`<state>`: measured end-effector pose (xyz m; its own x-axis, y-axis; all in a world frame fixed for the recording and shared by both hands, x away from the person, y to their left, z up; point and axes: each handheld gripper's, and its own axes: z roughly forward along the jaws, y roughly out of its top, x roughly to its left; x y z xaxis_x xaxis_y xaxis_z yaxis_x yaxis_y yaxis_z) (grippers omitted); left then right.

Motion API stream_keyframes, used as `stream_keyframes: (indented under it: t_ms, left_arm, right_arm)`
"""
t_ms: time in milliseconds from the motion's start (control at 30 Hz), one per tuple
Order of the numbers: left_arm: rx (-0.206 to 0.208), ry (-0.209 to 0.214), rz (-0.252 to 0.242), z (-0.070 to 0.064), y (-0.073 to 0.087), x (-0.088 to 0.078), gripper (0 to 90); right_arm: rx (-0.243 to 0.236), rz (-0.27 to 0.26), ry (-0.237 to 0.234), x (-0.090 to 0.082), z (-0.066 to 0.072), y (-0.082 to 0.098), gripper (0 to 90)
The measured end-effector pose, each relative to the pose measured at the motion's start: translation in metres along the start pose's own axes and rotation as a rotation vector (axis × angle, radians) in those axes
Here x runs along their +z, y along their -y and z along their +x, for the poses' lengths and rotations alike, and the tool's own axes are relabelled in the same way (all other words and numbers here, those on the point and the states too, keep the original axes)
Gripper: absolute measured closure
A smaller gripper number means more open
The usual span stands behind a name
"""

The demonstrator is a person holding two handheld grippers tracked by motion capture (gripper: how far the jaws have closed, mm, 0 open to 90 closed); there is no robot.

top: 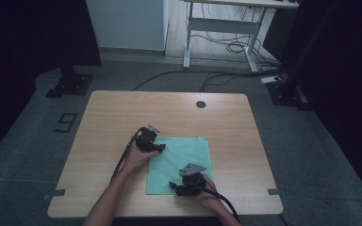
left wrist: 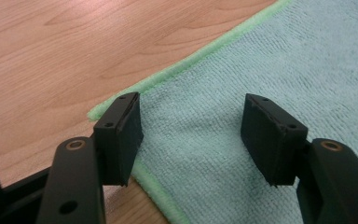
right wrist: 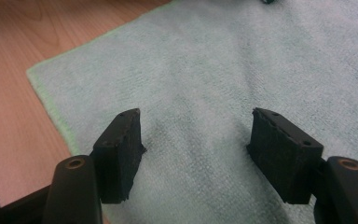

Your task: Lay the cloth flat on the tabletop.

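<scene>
From the high view, a green cloth (top: pixel 179 162) lies flat and spread on the wooden bench (top: pixel 122 108), a little toward the person's side of the middle. That view takes in the whole layout: the left gripper (top: pixel 160 148) sits at the cloth's far left corner, the right gripper (top: pixel 173 186) near its near edge, well apart from each other. It also shows the round hole (top: pixel 201 104) at the bench's far edge and the cables (top: pixel 226 44) on the floor beyond, under a white desk frame (top: pixel 217 28).

The left gripper view shows what the high one cannot: the left jaws stand wide, with nothing between them. One pad (left wrist: pixel 121 135) stands over the cloth's bright green hem (left wrist: pixel 186 63) at the corner, the other over the cloth itself; whether they touch it cannot be told. Bare wood shows on the far side of the hem.

The right gripper view shows the right jaws also wide, nothing gripped, both pads (right wrist: pixel 282 151) over the cloth's nap, with a cloth corner (right wrist: pixel 32 72) ahead to the left and wood beyond it.

The left forearm (top: pixel 111 197) comes in from the bottom edge and slants up to the hand (top: pixel 136 157), its gripper pointing right onto the cloth. The right hand (top: pixel 207 190) sits low by the near edge, its gripper pointing left, cable (top: pixel 228 205) trailing back toward the person.
</scene>
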<state>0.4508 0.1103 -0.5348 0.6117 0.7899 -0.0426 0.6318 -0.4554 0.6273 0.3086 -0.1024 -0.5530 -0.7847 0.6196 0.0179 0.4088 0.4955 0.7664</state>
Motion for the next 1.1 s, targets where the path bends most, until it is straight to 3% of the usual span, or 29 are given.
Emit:
stream_keyframes:
  t_ms: [400, 533, 800, 967, 1033, 1100]
  left_arm:
    - [-0.008, 0.001, -0.002, 0.000, 0.001, 0.000, 38.7]
    - [-0.016, 0.006, -0.006, 0.001, 0.001, -0.001, 38.8]
    - [-0.020, 0.013, -0.012, 0.001, 0.006, -0.004, 39.2]
    - [-0.030, 0.022, 0.000, 0.004, 0.006, -0.008, 38.8]
    - [-0.019, -0.006, -0.015, 0.006, 0.008, -0.011, 38.8]
    - [-0.033, 0.000, -0.056, 0.012, 0.009, -0.022, 38.3]
  right_arm:
    - [-0.014, -0.001, -0.021, -0.005, 0.004, 0.004, 34.6]
    - [0.018, -0.009, -0.037, -0.005, 0.002, 0.004, 34.6]
    - [0.011, -0.008, -0.046, -0.006, 0.005, 0.005, 34.5]
    - [0.035, -0.012, -0.064, -0.006, 0.001, 0.005, 34.6]
    - [0.041, -0.021, -0.056, -0.007, 0.000, 0.004, 34.3]
    - [0.057, -0.056, -0.052, -0.010, -0.002, 0.003, 34.5]
